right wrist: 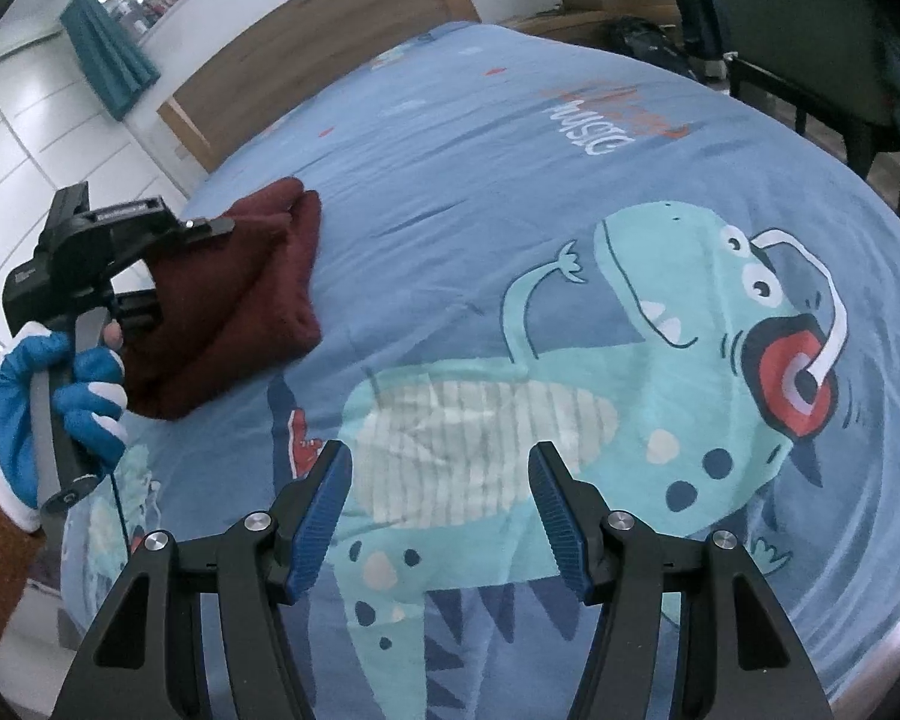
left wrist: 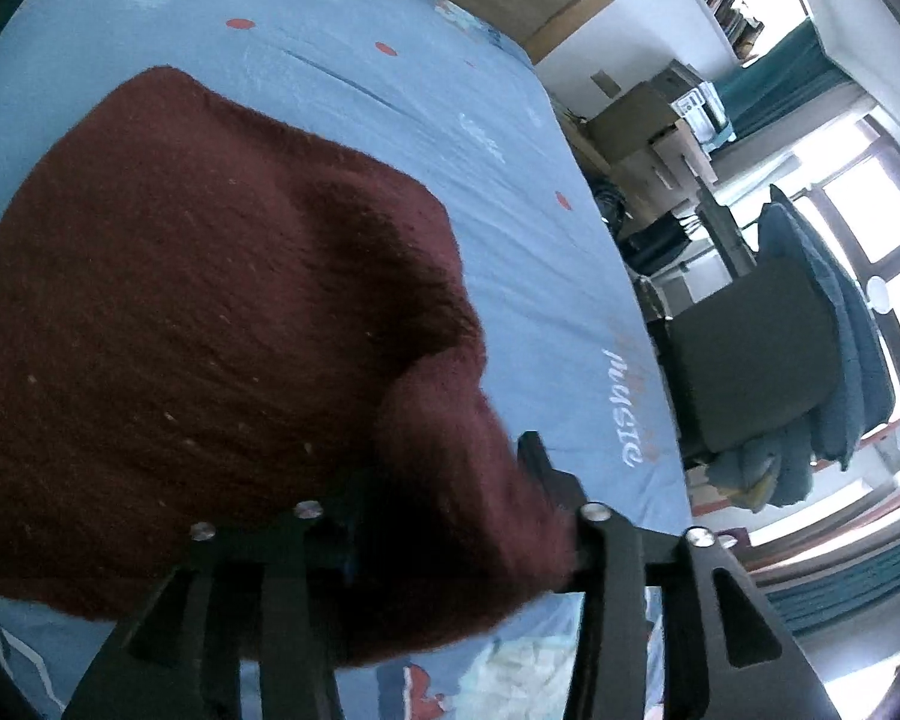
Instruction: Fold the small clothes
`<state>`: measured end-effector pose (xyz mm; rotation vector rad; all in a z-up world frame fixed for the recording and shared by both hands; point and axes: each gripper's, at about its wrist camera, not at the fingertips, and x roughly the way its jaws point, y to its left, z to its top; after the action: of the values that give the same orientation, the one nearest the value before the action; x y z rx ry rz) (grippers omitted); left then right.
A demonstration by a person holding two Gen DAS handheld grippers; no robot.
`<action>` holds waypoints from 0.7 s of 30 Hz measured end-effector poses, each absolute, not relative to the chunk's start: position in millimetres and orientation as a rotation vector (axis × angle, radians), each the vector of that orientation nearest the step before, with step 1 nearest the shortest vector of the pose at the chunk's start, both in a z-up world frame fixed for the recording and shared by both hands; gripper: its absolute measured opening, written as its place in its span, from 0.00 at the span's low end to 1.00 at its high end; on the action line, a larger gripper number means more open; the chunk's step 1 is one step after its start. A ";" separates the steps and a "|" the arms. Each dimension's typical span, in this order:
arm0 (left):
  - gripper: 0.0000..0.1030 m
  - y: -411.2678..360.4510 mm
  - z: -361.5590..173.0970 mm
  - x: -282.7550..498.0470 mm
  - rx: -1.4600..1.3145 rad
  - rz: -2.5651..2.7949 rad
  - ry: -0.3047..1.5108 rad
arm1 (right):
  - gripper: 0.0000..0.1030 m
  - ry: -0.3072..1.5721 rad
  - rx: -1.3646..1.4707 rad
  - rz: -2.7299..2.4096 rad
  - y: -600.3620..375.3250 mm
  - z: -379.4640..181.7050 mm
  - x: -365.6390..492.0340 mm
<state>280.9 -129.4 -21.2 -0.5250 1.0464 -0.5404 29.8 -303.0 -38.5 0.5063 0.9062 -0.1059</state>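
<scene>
Blue dinosaur bedspread (right wrist: 510,192): left gripper (left wrist: 450,480) jaws part-spread around a maroon sweater (right wrist: 240,288) fold, grip unclear; right gripper (right wrist: 441,480) jaws spread, empty, sweater lying lengthwise beyond.

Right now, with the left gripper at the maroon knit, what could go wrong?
1. A bunched fold of the maroon knit sits between the left gripper's fingers; pulling away could drag it and undo the fold.
2. The garment lies near the bed's side edge on the blue bedspread; a tug that way might slide it off.
3. The right gripper hangs open, apart from the knit, so nothing pins it.
</scene>
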 end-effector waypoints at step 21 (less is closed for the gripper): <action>0.49 -104.7 28.9 265.3 -0.319 -0.742 1.001 | 0.61 0.857 0.376 -0.003 -261.0 12.0 90.3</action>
<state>265.3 -104.7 28.9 -0.3192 1.0013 -0.7416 90.3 -261.0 12.0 0.3764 0.8573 -0.0030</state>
